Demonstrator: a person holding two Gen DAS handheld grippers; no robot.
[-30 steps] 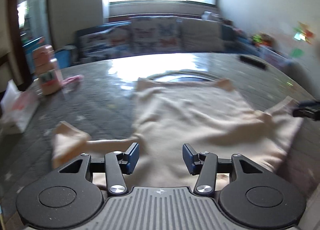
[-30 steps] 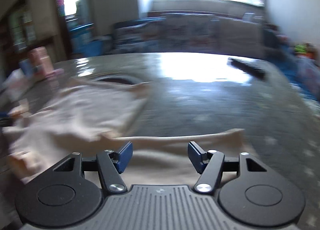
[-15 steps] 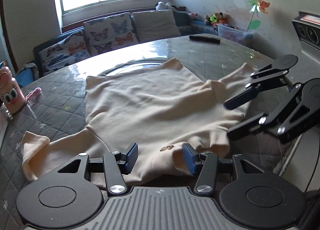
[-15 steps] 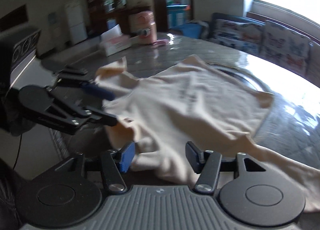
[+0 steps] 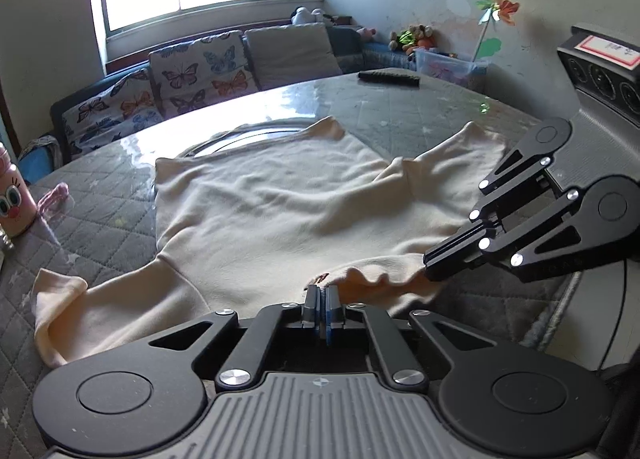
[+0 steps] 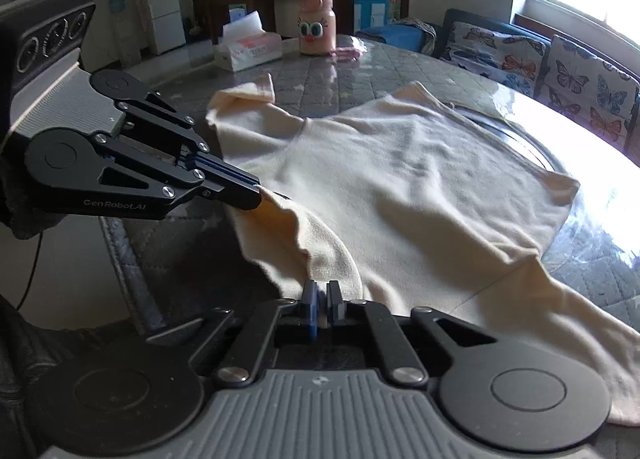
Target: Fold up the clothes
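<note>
Far left on the table (image 5: 100,195) you've got a pink cartoon bottle (image 5: 10,199) and a pink scrap beside it, well apart from the work; ignore them. Next, the cream sweater (image 5: 280,211) lies spread flat on the quilted tabletop, left sleeve (image 5: 72,299) trailing off toward the near left edge, cuff flipped over.

Your left gripper (image 5: 321,297) has its jaws pinched tight on the collar edge nearest you, right by the small neck label. Only a thin layer of cloth sits between the pads. Likely reason: you're anchoring the neckline so the fabric lifts evenly.

Further right, your right gripper (image 5: 434,263) is also clamped onto the same collar edge, a little further along; the cloth ruffles between the two grips, so it's slack there, not tensioned. From the right wrist view the right gripper (image 6: 322,299) bites the rolled neckline, and the left gripper (image 6: 256,195) holds the edge just lifted off the table.

The right sleeve (image 5: 460,163) stretches away past the right tongs. The hem sits at the far side over the glass turntable (image 5: 240,135).

Judgement: both grips set for carrying the neckline forward over the body, first fold not yet made.
</note>
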